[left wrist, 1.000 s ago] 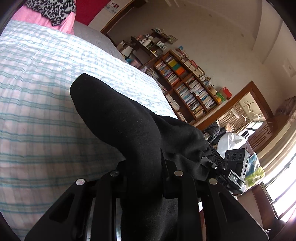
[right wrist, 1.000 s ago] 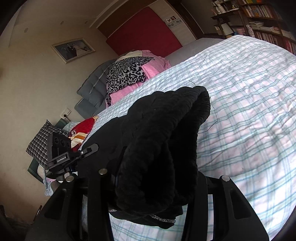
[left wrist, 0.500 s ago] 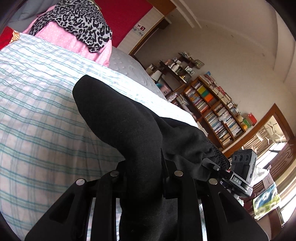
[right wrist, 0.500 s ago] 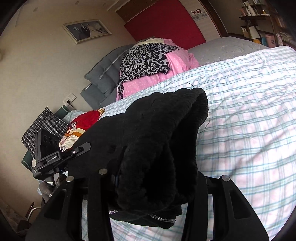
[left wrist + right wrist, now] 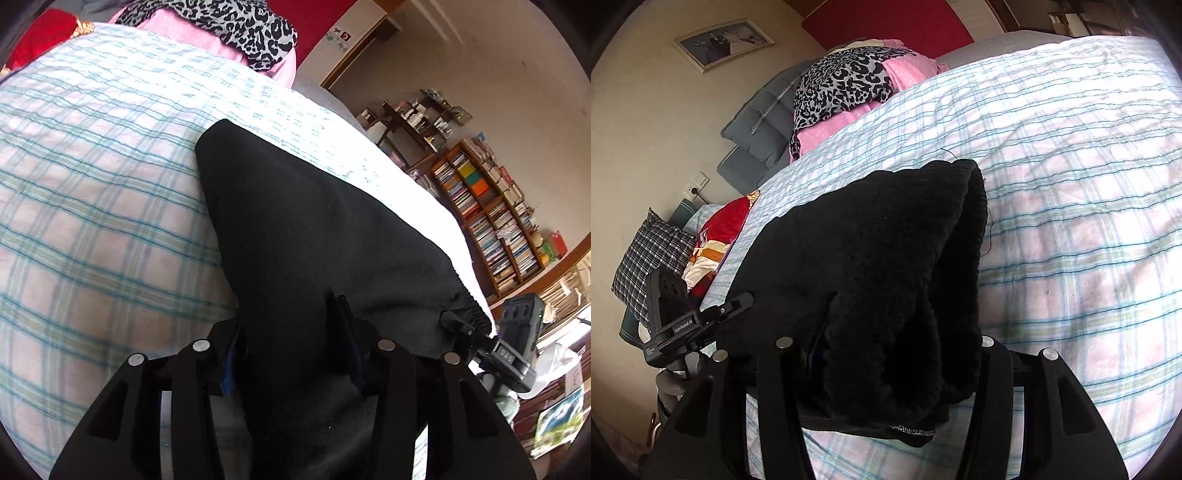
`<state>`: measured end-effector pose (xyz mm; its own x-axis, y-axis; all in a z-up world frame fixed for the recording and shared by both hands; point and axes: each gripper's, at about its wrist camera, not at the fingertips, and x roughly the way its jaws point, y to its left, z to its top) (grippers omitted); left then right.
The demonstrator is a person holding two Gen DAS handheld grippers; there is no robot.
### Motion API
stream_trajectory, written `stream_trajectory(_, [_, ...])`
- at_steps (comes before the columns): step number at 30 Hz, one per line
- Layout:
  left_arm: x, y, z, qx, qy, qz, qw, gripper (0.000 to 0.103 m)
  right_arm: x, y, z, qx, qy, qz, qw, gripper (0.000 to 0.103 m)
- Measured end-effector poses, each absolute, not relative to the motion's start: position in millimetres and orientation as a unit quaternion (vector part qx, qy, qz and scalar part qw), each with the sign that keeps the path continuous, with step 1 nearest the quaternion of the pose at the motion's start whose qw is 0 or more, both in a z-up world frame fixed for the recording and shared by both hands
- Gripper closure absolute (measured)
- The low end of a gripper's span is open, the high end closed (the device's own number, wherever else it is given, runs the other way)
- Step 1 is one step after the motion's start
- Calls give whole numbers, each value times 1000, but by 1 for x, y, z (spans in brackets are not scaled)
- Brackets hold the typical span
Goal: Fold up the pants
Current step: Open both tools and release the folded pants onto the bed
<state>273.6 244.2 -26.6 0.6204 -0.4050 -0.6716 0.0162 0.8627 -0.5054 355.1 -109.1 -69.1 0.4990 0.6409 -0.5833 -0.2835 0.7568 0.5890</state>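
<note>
The black pants hang between my two grippers over the plaid bedsheet. My left gripper is shut on one end of the folded cloth, which drapes forward over its fingers. My right gripper is shut on the thick ribbed end of the pants, which bunches over its fingers and hides the tips. The right gripper shows at the right edge of the left wrist view, at the gathered waistband. The left gripper shows at the left of the right wrist view.
A pink and leopard-print pile and grey cushions lie at the head of the bed. Red cloth and a checked pillow sit at the bedside. Bookshelves stand beyond the bed's far side.
Both grippers have tilted down and moved forward over the bed with the pants. The cloth now spreads flatter and lower toward the sheet. Both grips are unchanged.
</note>
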Motion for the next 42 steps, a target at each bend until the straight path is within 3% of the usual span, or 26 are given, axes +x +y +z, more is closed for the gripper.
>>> stream_trajectory(9, [223,203,15,-88,336,-23,938,49,326,-112,-50,148,383,241,879,43])
stream_trajectory(13, [198,167,25,-33,304,-61,950,40,310,-115,-41,120,362,212,900,35])
stream_trajectory(21, [218,102,-14,66,365,-117,921,39,291,-120,-41,73,341,155,924,32])
stream_trajectory(27, [226,96,-30,77,384,-118,913,39,307,-118,-64,62,403,149,901,25])
stream_trajectory(36, [224,99,-33,69,383,-123,913,38,304,-113,-66,41,401,147,903,21])
stream_trajectory(42, [209,95,-24,80,358,-57,928,25,301,-118,-61,54,386,148,909,19])
